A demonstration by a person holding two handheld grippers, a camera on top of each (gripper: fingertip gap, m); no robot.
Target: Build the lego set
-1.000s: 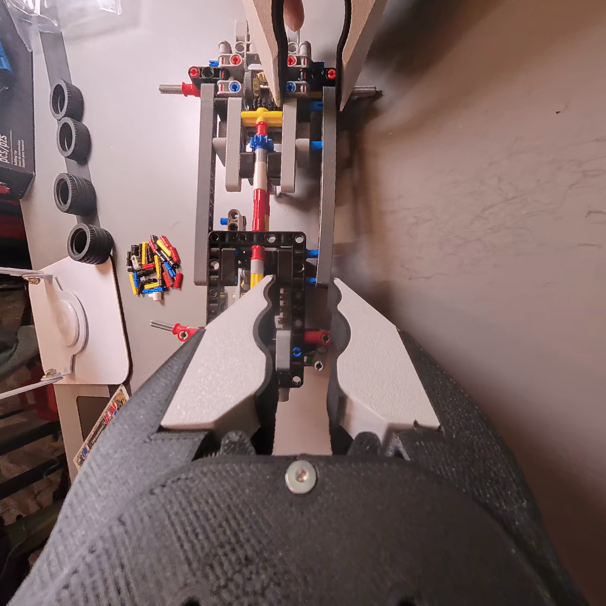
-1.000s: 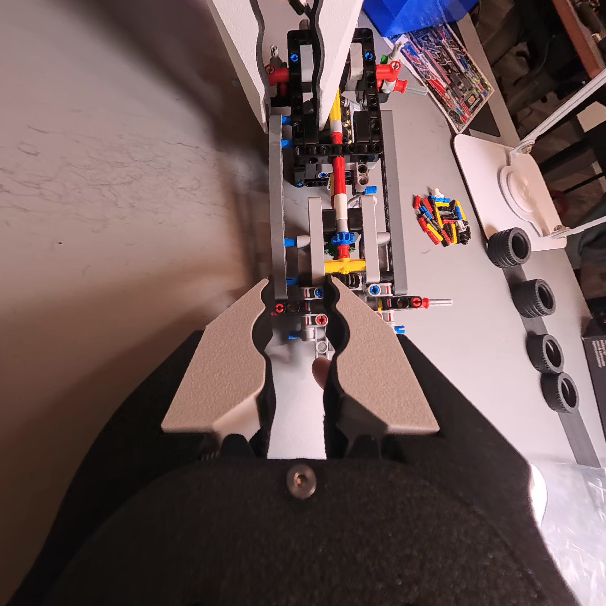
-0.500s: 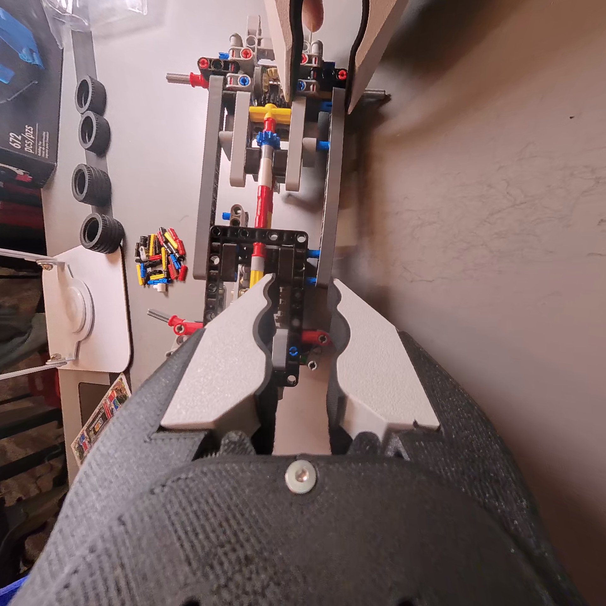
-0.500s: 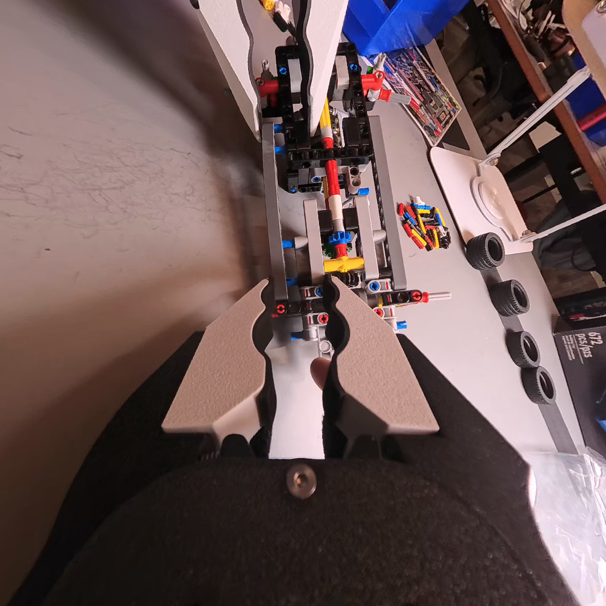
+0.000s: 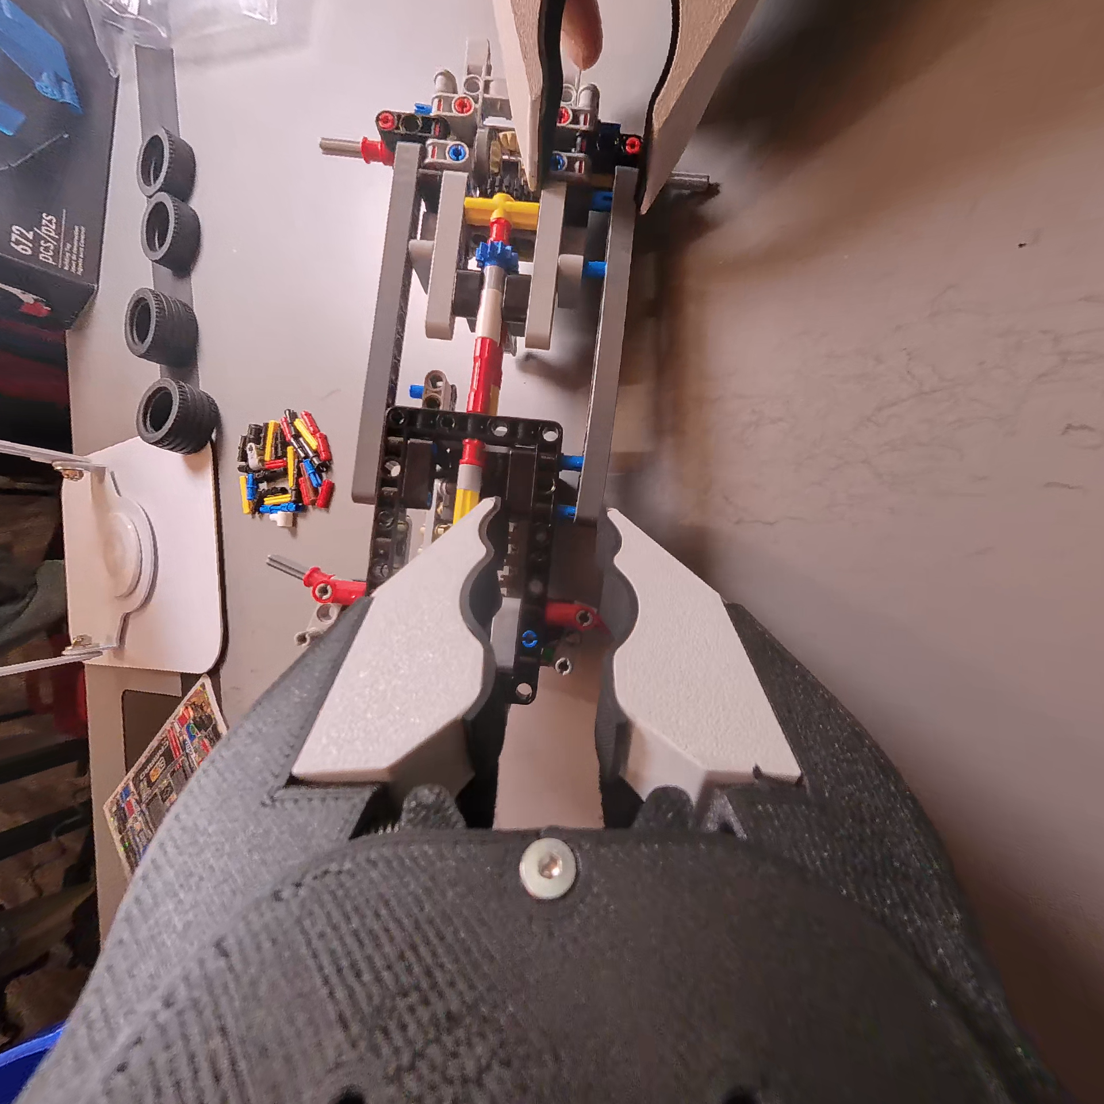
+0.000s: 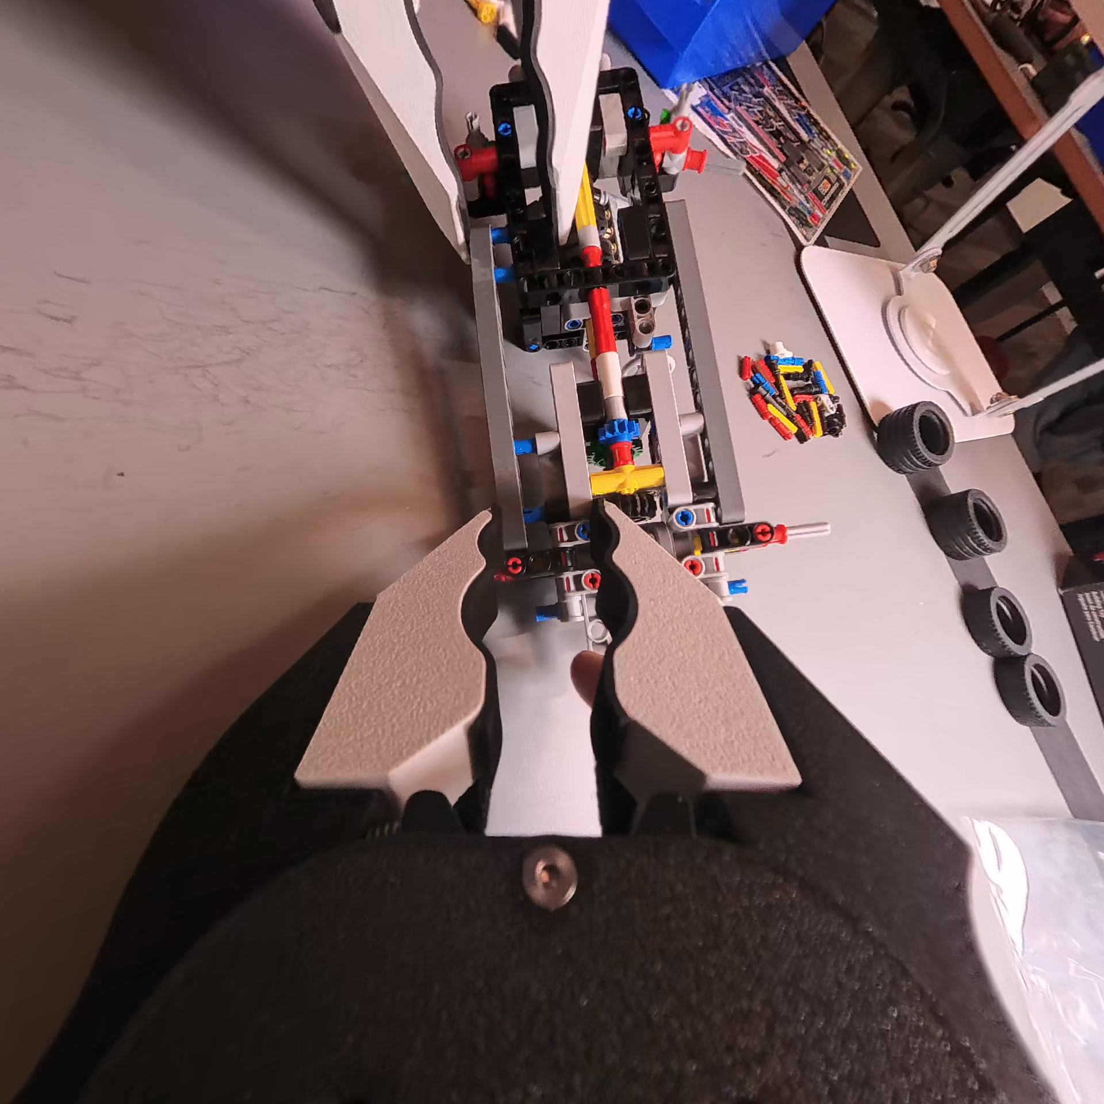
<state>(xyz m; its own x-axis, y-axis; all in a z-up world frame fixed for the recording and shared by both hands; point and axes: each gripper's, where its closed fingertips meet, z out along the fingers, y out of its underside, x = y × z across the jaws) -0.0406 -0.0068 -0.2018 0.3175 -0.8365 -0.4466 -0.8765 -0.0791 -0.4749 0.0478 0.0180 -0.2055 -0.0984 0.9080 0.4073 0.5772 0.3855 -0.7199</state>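
I hold car frame (image 5: pixel 496 334) at both ends: left gripper (image 5: pixel 546 520) jaws pinching black end, right gripper (image 6: pixel 543 520) jaws pinching axle end. Best keep level above desk (image 6: pixel 836 657), grips equal, no twist.

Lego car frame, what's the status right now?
Left gripper and right gripper clamp opposite ends of the frame. Wheels unfitted. Nothing blocking.
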